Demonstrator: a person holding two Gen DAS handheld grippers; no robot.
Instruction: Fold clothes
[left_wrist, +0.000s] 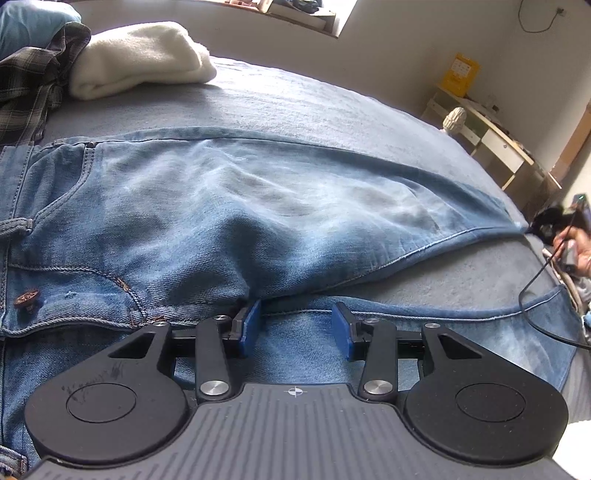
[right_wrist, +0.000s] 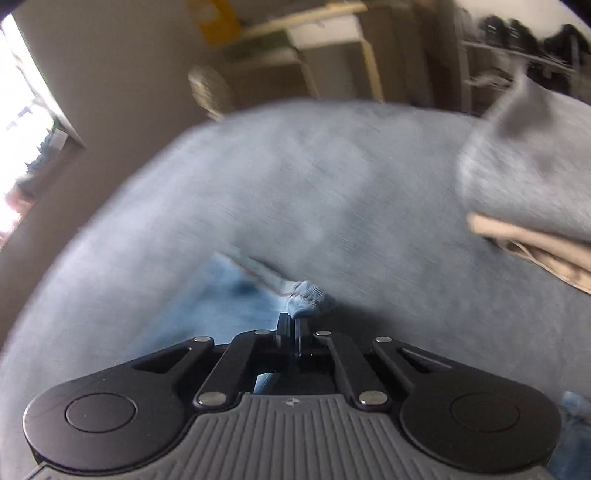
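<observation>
Jeans (left_wrist: 229, 206) spread flat on the bed (left_wrist: 332, 110): my left gripper (left_wrist: 295, 325) hangs part-open at the crotch, angled down, pinching nothing, while my right gripper (right_wrist: 293, 325), also angled down, is clamped on a hem corner.

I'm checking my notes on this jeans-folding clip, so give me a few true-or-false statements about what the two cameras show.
1. The jeans lie on a bed. True.
2. The left hand-held gripper is clamped shut. False: its jaws stand apart over the denim.
3. The right hand-held gripper is shut at the jeans' hem. True.
4. A red towel lies beside the plaid shirt. False: the folded cloth there is white.
</observation>
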